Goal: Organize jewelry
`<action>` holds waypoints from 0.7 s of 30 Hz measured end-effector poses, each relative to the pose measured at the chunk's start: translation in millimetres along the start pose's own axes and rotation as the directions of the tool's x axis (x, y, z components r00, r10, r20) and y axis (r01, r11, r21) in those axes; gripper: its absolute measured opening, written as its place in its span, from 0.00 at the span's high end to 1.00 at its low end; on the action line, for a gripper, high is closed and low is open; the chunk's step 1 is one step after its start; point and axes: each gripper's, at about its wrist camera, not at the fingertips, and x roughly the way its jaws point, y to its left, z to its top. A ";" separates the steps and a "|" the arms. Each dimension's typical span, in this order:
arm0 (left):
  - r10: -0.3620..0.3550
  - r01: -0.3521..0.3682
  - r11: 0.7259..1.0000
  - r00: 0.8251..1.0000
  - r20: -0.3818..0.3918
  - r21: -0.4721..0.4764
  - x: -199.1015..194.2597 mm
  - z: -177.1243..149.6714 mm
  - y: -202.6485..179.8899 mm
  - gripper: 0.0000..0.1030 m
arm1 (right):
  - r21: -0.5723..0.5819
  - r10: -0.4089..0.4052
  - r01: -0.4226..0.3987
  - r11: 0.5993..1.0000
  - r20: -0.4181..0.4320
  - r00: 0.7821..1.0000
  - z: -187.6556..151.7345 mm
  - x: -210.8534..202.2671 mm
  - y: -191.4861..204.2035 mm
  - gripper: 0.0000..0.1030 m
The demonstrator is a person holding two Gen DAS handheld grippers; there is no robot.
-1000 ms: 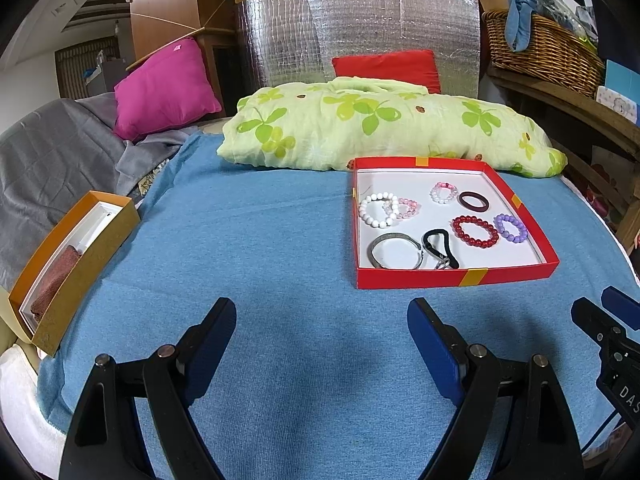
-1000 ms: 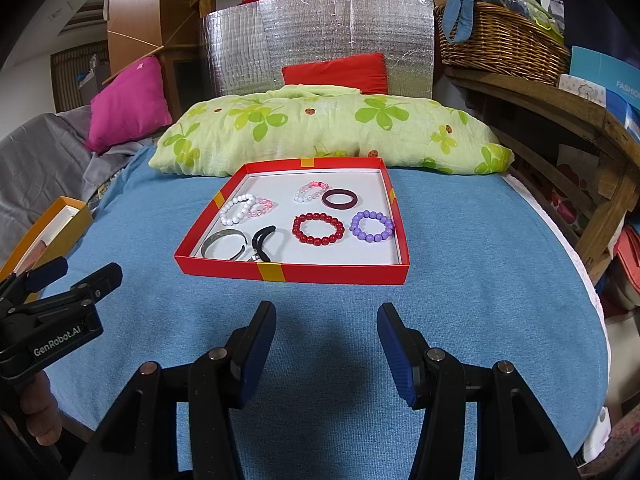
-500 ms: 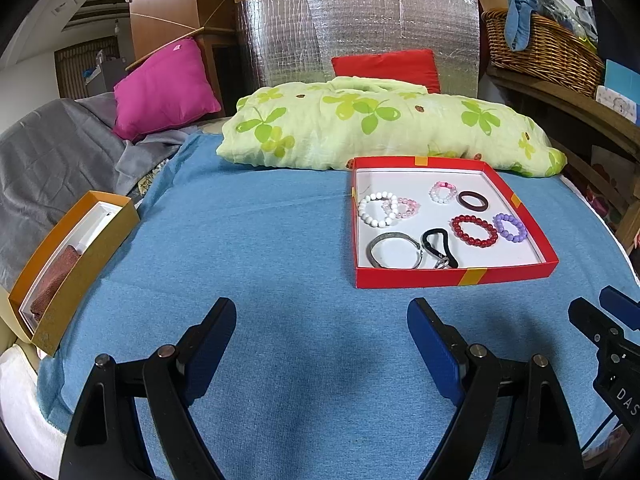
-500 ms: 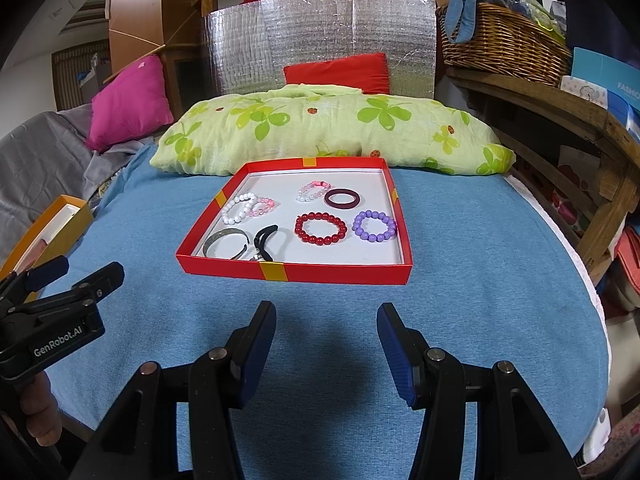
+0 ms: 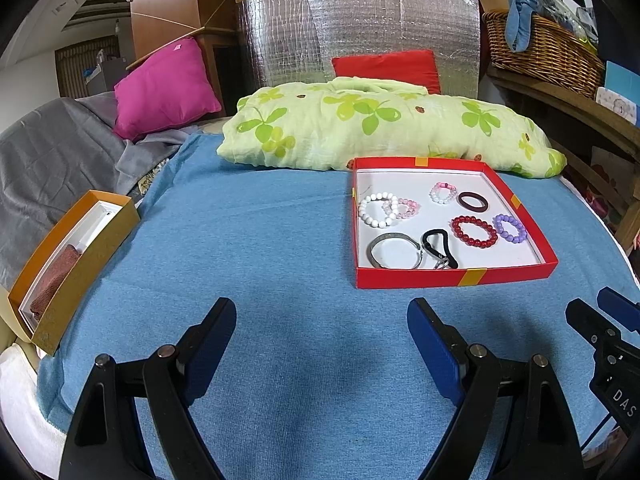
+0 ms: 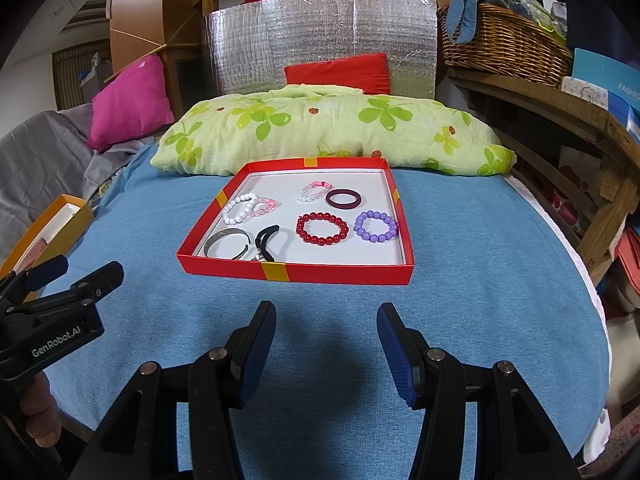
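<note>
You're holding both grippers empty over the blue cloth (image 6: 480,280): left gripper (image 5: 320,340) spread wide, right gripper (image 6: 326,340) about half open. The bracelets are lying in the red tray (image 6: 296,272) near the cloth's far edge. The white bracelet (image 6: 238,212) is overlapping the pink one (image 6: 264,206), so you're likely risking a double grab; the tray's low rim is blocking a flat approach. The orange box (image 5: 72,264) is sitting at the left edge, the green pillow (image 6: 328,132) right behind the tray.

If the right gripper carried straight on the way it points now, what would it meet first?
Probably the bare blue cloth just short of the red tray; the open right gripper angles downward, though depth is uncertain.
</note>
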 end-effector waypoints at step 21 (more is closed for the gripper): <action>-0.011 0.011 1.000 1.000 0.009 -0.004 -2.6 -1.5 0.2 0.15 | -0.005 -0.005 0.005 1.000 0.003 1.000 -1.1 3.3 -0.4 0.45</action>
